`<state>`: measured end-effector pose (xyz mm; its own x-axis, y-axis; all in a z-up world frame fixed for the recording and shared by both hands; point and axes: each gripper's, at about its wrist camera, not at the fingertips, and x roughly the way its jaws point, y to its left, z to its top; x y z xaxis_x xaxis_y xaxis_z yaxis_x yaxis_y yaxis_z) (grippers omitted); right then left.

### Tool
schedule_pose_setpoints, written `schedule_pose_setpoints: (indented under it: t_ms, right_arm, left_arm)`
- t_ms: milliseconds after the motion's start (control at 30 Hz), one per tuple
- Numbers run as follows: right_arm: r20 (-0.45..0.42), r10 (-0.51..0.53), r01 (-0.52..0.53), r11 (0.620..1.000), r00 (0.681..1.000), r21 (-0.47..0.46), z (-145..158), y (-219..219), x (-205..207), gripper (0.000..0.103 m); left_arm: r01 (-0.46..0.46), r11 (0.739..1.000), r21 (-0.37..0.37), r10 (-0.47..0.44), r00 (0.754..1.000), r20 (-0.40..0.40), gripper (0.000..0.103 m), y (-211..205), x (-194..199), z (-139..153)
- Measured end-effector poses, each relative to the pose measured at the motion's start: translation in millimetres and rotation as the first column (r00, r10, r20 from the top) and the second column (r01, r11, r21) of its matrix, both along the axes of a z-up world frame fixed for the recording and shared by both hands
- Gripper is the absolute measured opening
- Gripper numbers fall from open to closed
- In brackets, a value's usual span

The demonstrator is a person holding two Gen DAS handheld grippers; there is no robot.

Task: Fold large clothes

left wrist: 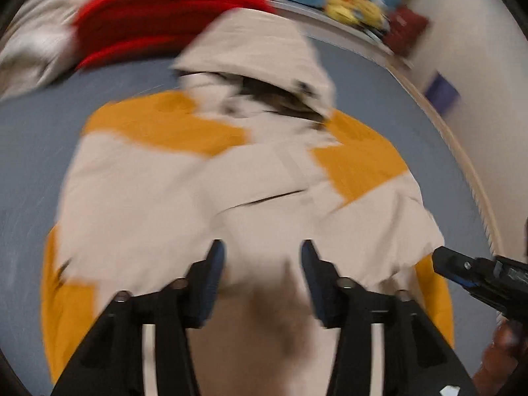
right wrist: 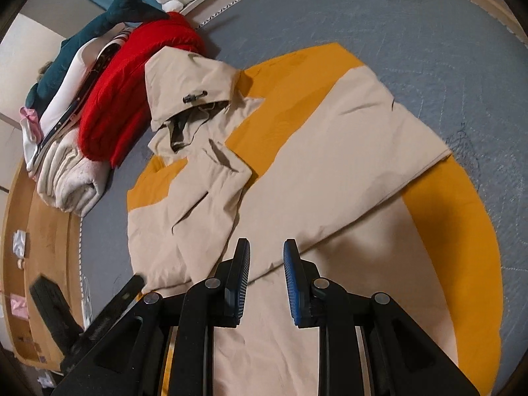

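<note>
Left wrist view: left gripper (left wrist: 262,257) nearest, blue pads spread wide, released, nothing between them, poised over the near hem of the beige-and-orange jacket (left wrist: 231,181). Heavy motion blur here, so contact with the cloth impossible to judge. Jacket spread on the grey mattress (left wrist: 33,151), hood (left wrist: 257,52) at the far end, sleeves seemingly laid in across the body. Red garment (left wrist: 158,10) far left, right gripper poking in at the near right edge.

Right wrist view: right gripper (right wrist: 265,257) up close, jaws parted though narrower, released as well, hovering above the lower jacket body. Sharp picture: hood (right wrist: 188,89) far left, a sleeve (right wrist: 379,125) folded across toward the right, orange panels showing around it. Folded stack (right wrist: 76,165) with the red piece on top just beyond the hood, plush shark (right wrist: 99,33) further off.

Risks, as a guess: pinching only the top layer at the hem, leaving the back panel behind and skewing the fold; lifting unevenly, spilling the sleeves out again; carrying the hem too far and knocking the stack.
</note>
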<state>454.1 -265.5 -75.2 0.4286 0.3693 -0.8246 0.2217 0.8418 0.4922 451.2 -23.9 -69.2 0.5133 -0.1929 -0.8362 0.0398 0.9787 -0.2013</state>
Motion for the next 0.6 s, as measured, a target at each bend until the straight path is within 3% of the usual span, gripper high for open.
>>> schedule_pose_setpoints:
  t_ms: [167, 267, 333, 367, 500, 600]
  right_arm:
    - [-0.034, -0.035, 0.035, 0.999, 0.999, -0.001, -8.2, -13.5, 3.1, 0.022]
    - [-0.052, -0.05, 0.052, 0.998, 0.997, 0.022, -11.6, -19.3, 6.1, 0.022]
    - [-0.047, -0.048, 0.049, 0.998, 0.998, 0.026, -10.0, -20.2, 8.1, 0.022]
    - [-0.041, -0.043, 0.044, 0.999, 0.998, 0.027, -8.2, -20.4, 9.2, 0.022]
    - [-0.042, -0.033, 0.035, 0.999, 0.999, 0.034, -7.5, -19.6, 10.5, 0.022]
    - [-0.063, -0.039, 0.042, 0.998, 0.997, 0.047, -10.6, -18.3, 8.4, 0.022]
  left_arm:
    - [0.078, 0.988, 0.134, -0.064, 0.992, -0.109, 0.055, -66.0, 55.7, -55.2]
    - [0.109, 0.968, 0.226, -0.08, 0.988, -0.133, 0.056, -75.5, 63.0, -74.6]
    - [0.111, 0.962, 0.249, -0.091, 0.992, -0.09, 0.019, -67.5, 59.5, -65.7]
    - [0.099, 0.962, 0.252, -0.081, 0.993, -0.083, 0.009, -60.0, 57.8, -60.5]
    - [-0.069, 0.988, 0.141, 0.067, 0.998, 0.022, 0.008, 20.4, 18.5, -13.5]
    - [-0.227, 0.972, -0.06, 0.228, 0.974, 0.017, 0.009, 99.8, -27.1, 5.0]
